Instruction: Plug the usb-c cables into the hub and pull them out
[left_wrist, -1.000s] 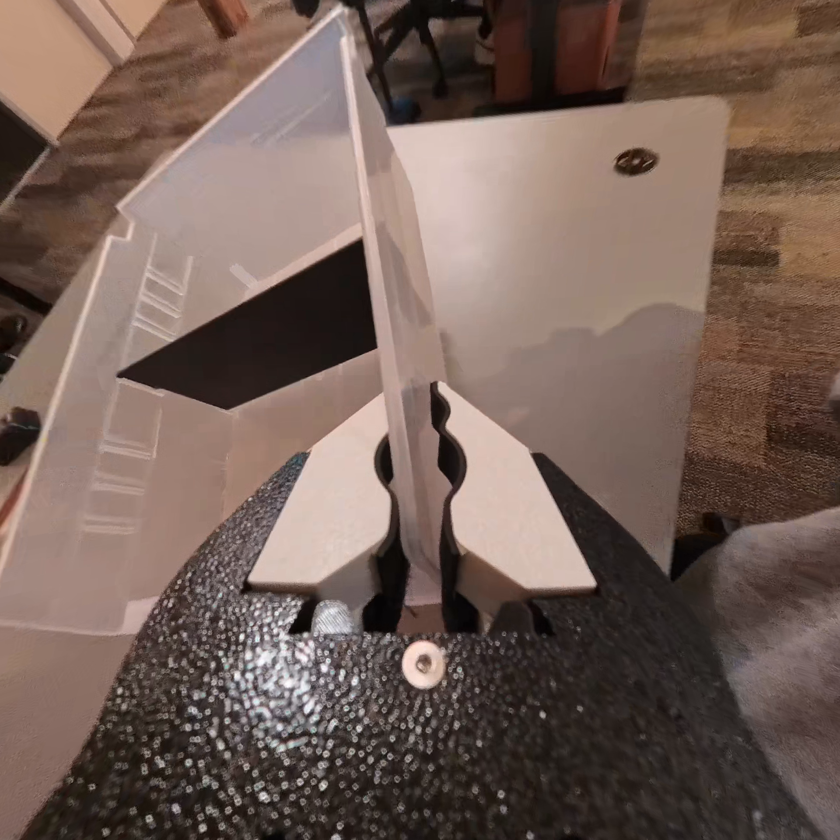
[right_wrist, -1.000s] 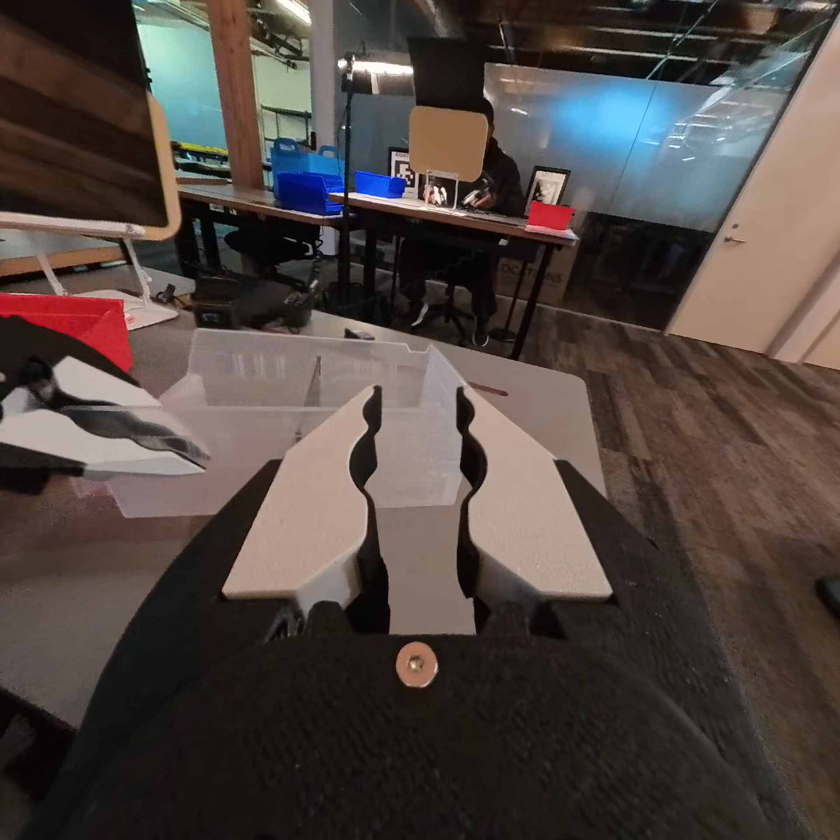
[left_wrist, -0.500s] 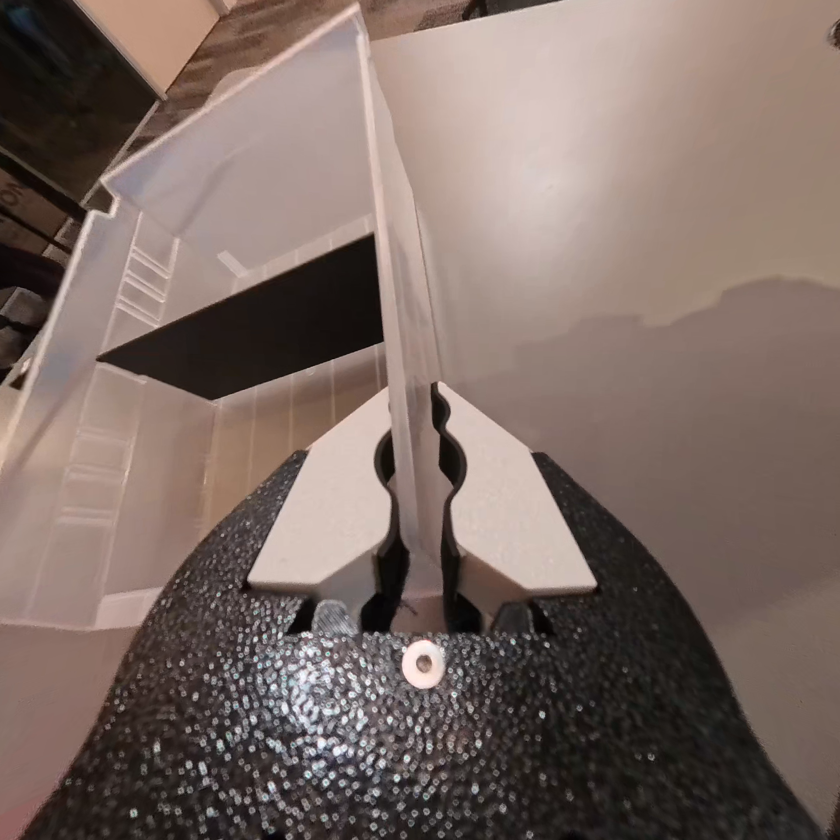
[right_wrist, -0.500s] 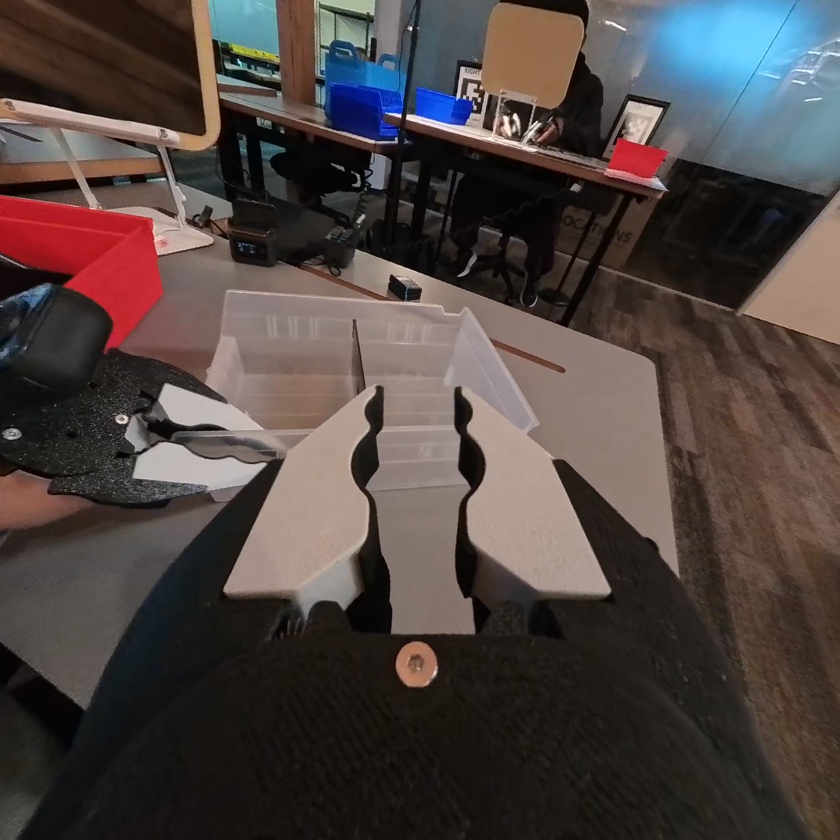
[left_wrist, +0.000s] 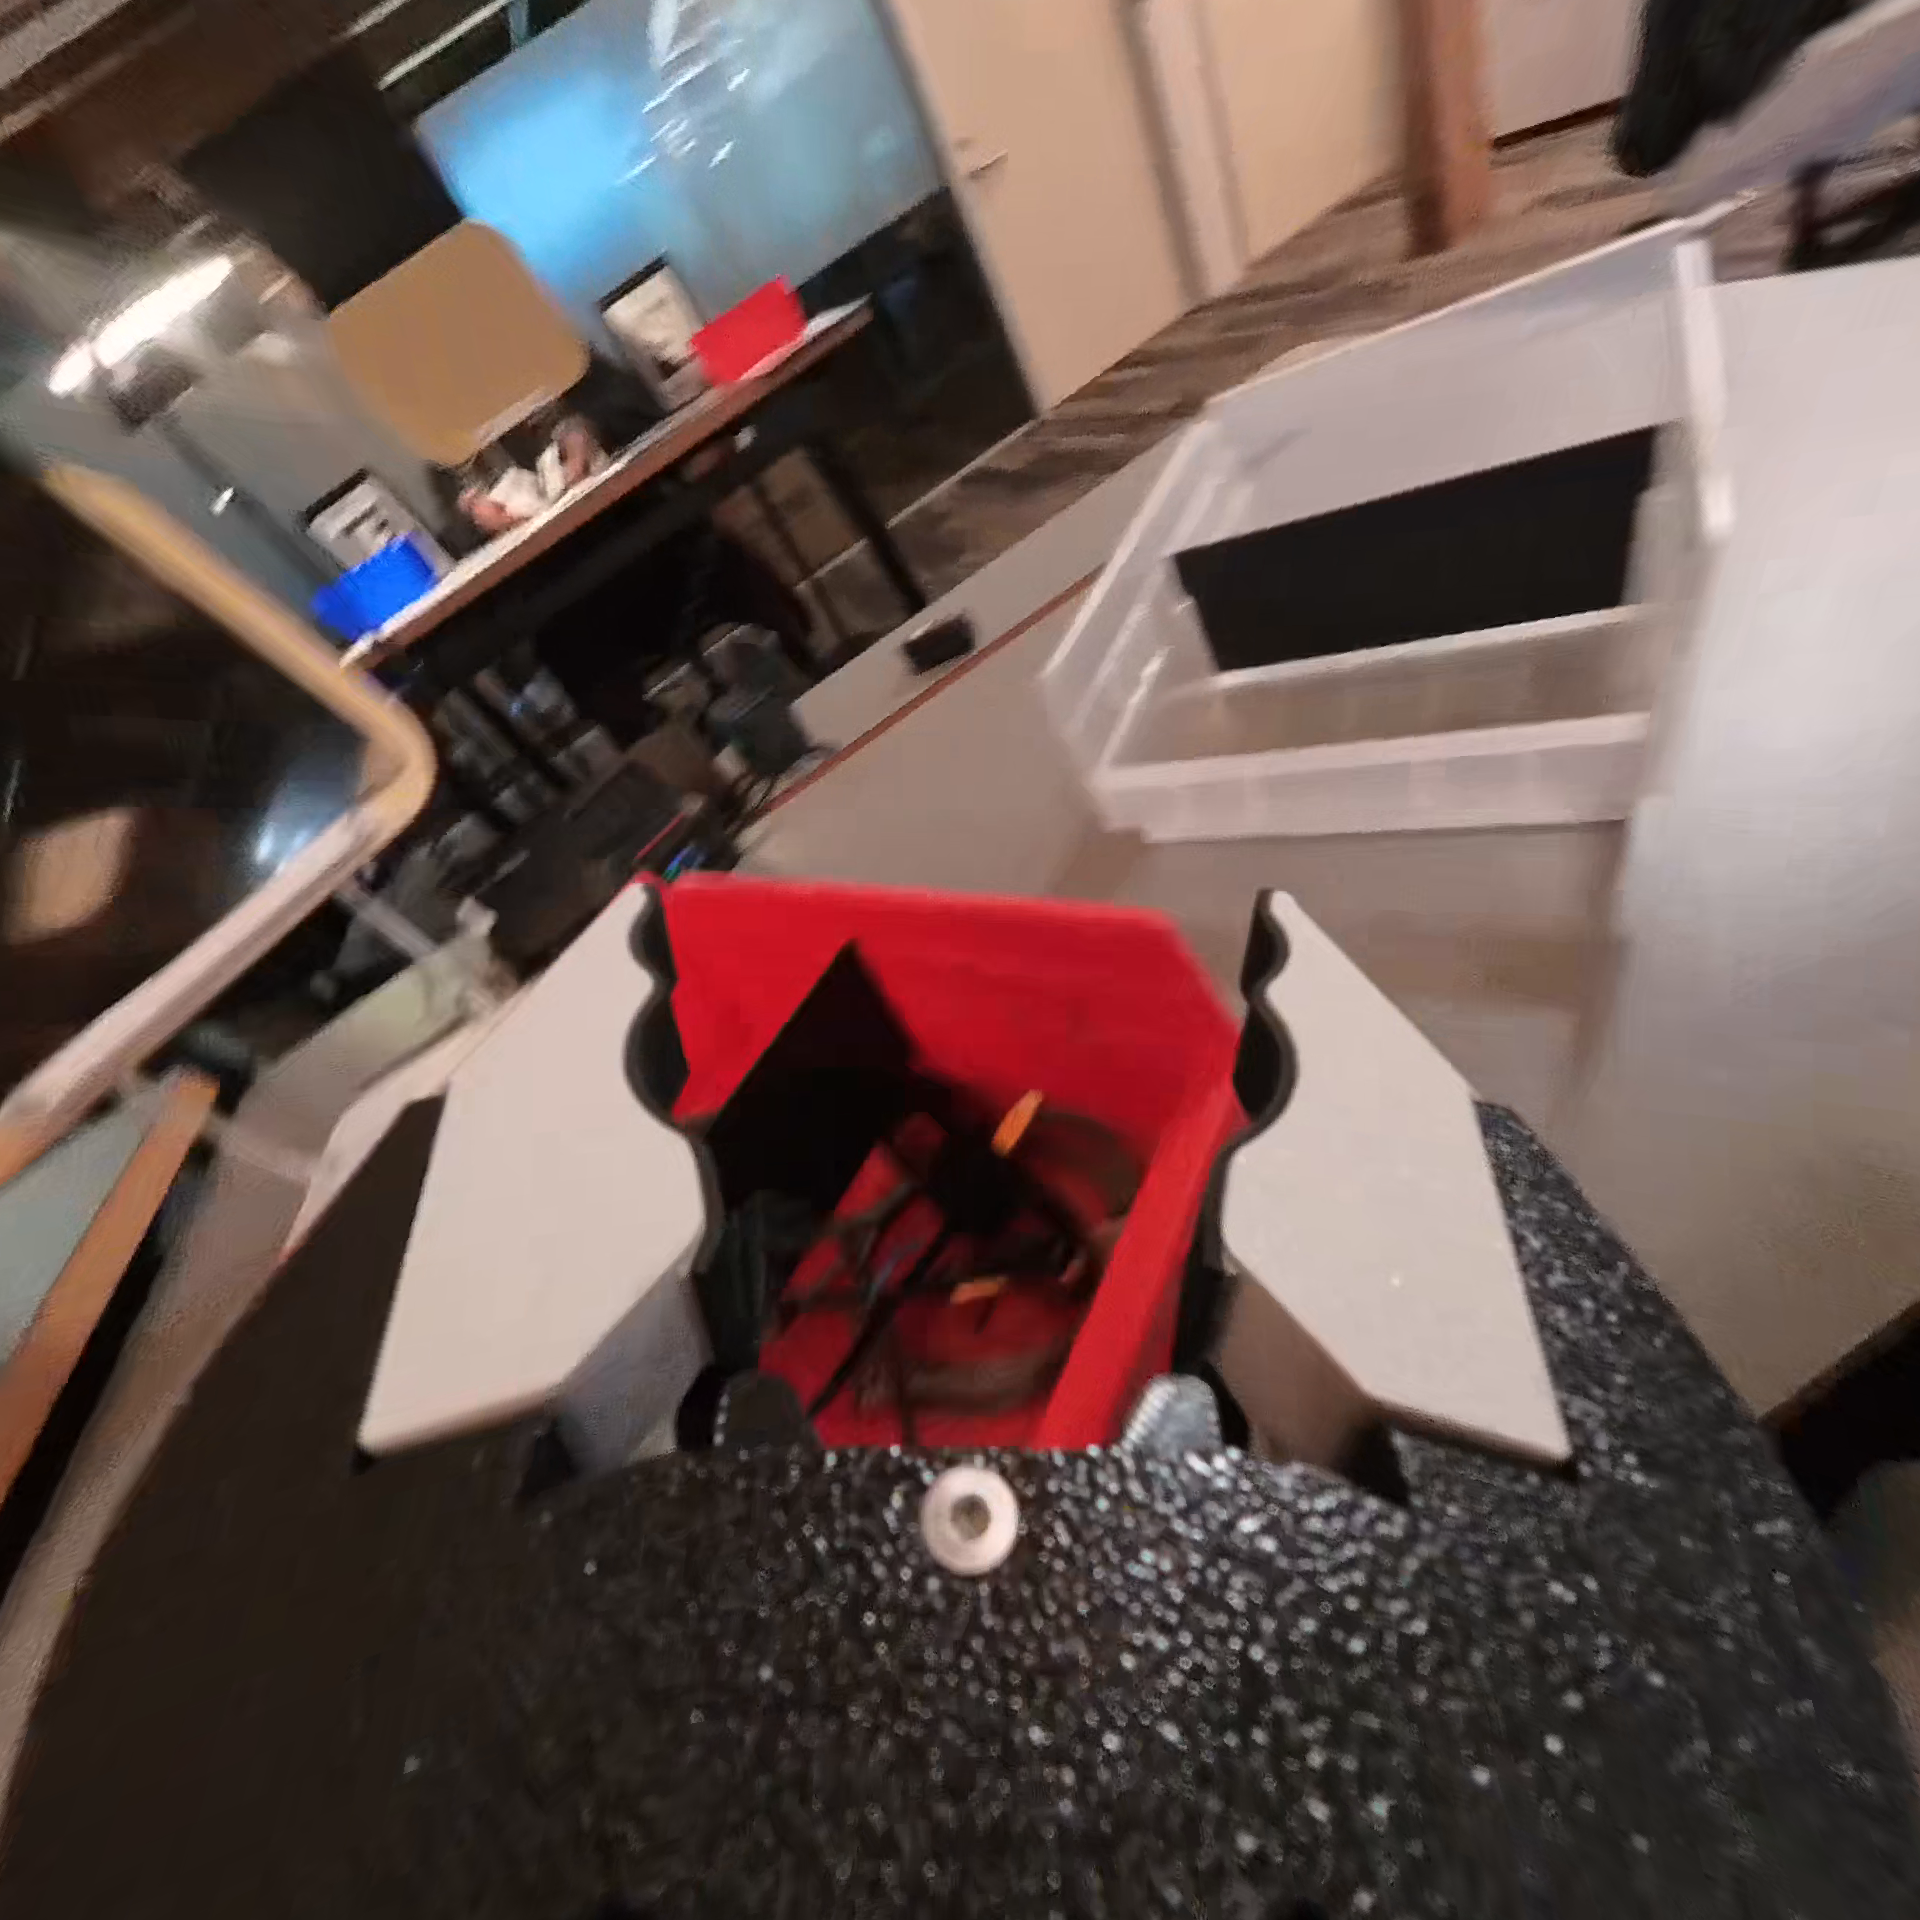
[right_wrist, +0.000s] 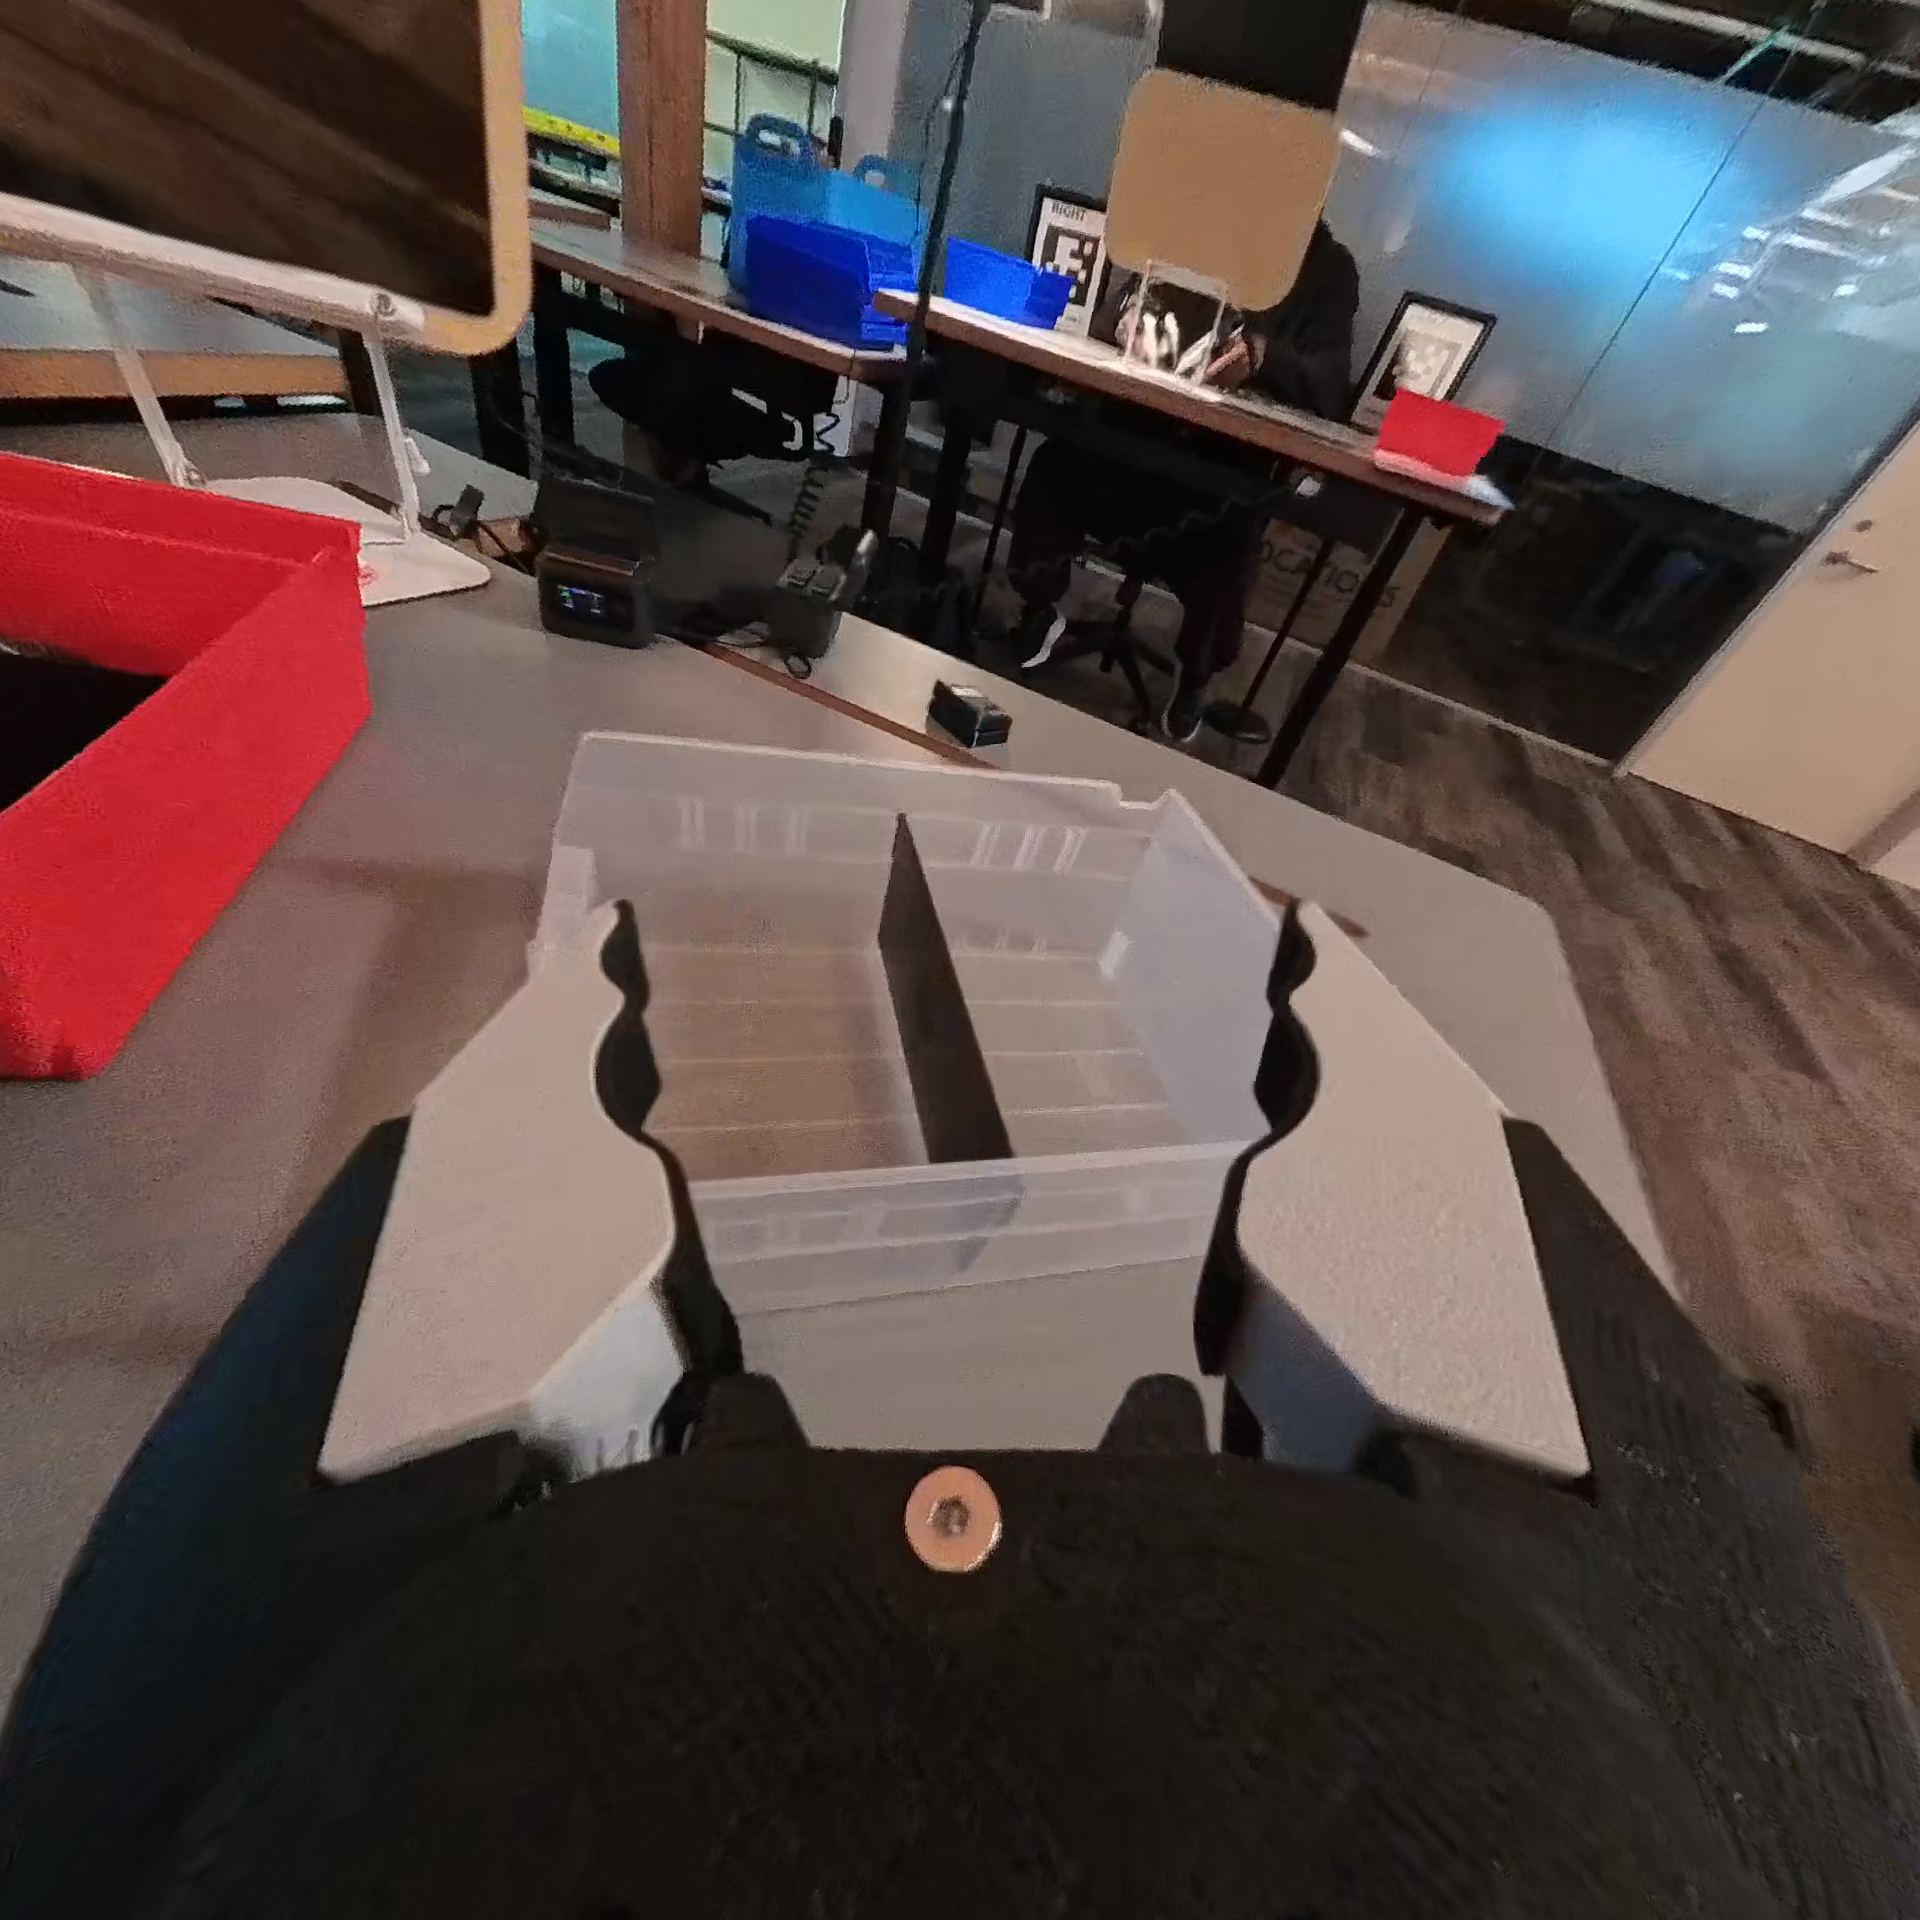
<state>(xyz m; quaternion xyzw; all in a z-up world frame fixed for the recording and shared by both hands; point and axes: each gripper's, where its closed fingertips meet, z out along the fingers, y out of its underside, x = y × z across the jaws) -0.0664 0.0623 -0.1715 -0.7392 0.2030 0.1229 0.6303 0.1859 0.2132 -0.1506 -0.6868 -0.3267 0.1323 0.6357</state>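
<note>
My left gripper (left_wrist: 956, 935) is open and empty, held over a red bin (left_wrist: 966, 977) with a black divider inside. A tangle of dark cables with orange tips (left_wrist: 966, 1236) lies in the bin's near compartment; the view is blurred. My right gripper (right_wrist: 956, 920) is open and empty, just above and in front of a clear plastic bin (right_wrist: 966, 1205) with a black divider (right_wrist: 935, 1029); both its compartments look empty. The clear bin also shows in the left wrist view (left_wrist: 1382, 727). No hub can be made out.
The grey table (right_wrist: 436, 831) carries the red bin (right_wrist: 197, 707) at the left and a tablet stand (right_wrist: 405, 561) behind it. Small black devices (right_wrist: 592, 592) sit at the table's far edge. A person sits at a far desk (right_wrist: 1195, 395). Carpet floor lies right.
My left gripper let go of the clear bin's wall, opened wide and swung left over the red bin. My right gripper opened wider and moved closer to the clear bin, which now rests on the table.
</note>
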